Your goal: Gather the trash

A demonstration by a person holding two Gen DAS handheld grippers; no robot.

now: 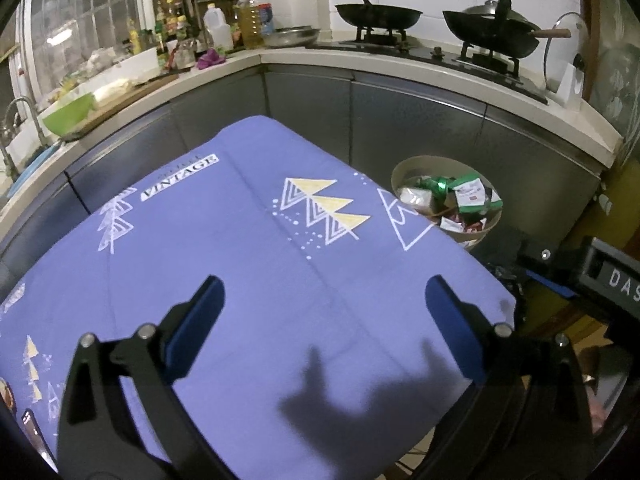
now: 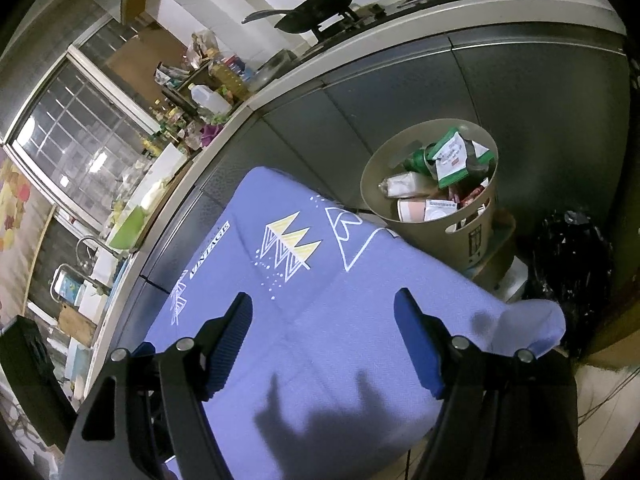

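A beige waste bin (image 1: 400, 176) stands on the floor past the table's far right corner, and it also shows in the right wrist view (image 2: 472, 236). It holds trash: green-and-white packets (image 1: 470, 196) (image 2: 450, 158), a green bottle, a paper cup (image 2: 412, 210) and red wrappers. My left gripper (image 1: 324, 292) is open and empty above the purple tablecloth (image 1: 240, 240). My right gripper (image 2: 324, 308) is open and empty above the same cloth (image 2: 320, 340). At the left wrist view's lower left edge, small items (image 1: 8, 396) lie on the cloth, mostly cut off.
Grey kitchen cabinets (image 1: 400, 120) and a counter wrap the far side, with woks on a stove (image 1: 380, 16), bottles (image 1: 218, 28), a green bowl (image 1: 68, 112) and a sink tap. A black plastic bag (image 2: 572, 256) lies right of the bin.
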